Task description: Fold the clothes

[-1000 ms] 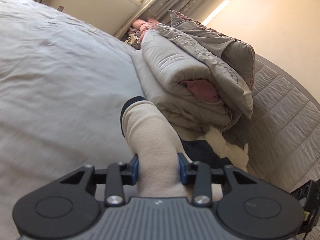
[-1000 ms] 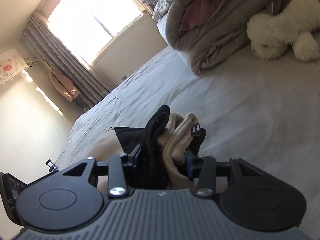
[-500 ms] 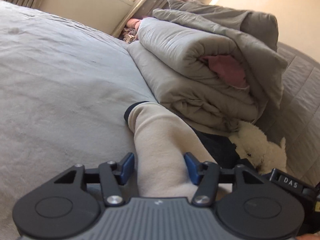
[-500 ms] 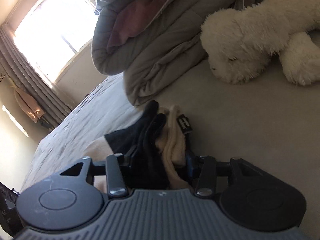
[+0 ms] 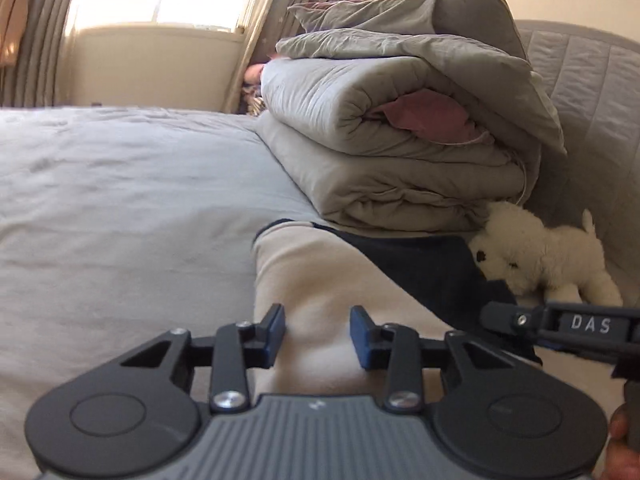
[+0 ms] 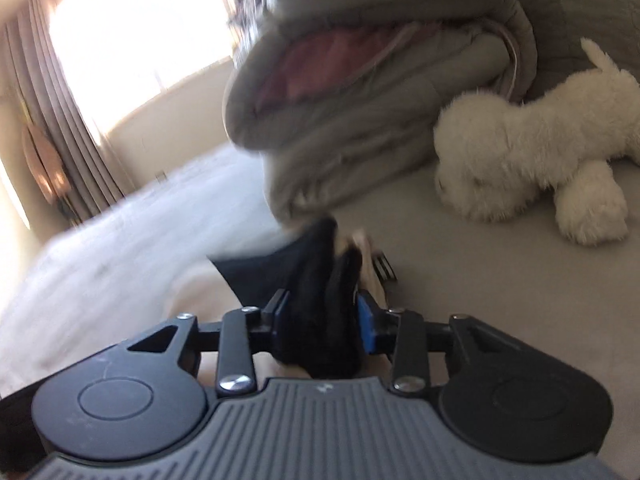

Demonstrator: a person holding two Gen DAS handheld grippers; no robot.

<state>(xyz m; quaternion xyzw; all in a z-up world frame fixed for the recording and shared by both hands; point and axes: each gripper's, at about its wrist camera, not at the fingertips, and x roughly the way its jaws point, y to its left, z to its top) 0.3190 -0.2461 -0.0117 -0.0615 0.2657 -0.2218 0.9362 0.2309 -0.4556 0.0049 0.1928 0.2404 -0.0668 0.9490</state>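
**Left claw lets go, right claw keeps its grip**

The left gripper (image 5: 317,334) has spread its fingers since a second ago; the cream sleeve (image 5: 320,280) now lies loose between them on the bed (image 5: 120,208). The right gripper (image 6: 320,318) stays clamped on the garment's bunched dark fabric (image 6: 316,300), near the folded duvet (image 6: 360,120) and plush dog (image 6: 532,152).

Soft matt fleece garment (image 5: 320,280) in cream and navy on a smooth matt cloth bed (image 5: 120,208), beside a puffy quilted cloth duvet (image 5: 384,168) and a shaggy plush toy dog (image 5: 540,256); matt black plastic left hand-held gripper (image 5: 317,336) with shiny metal screws.
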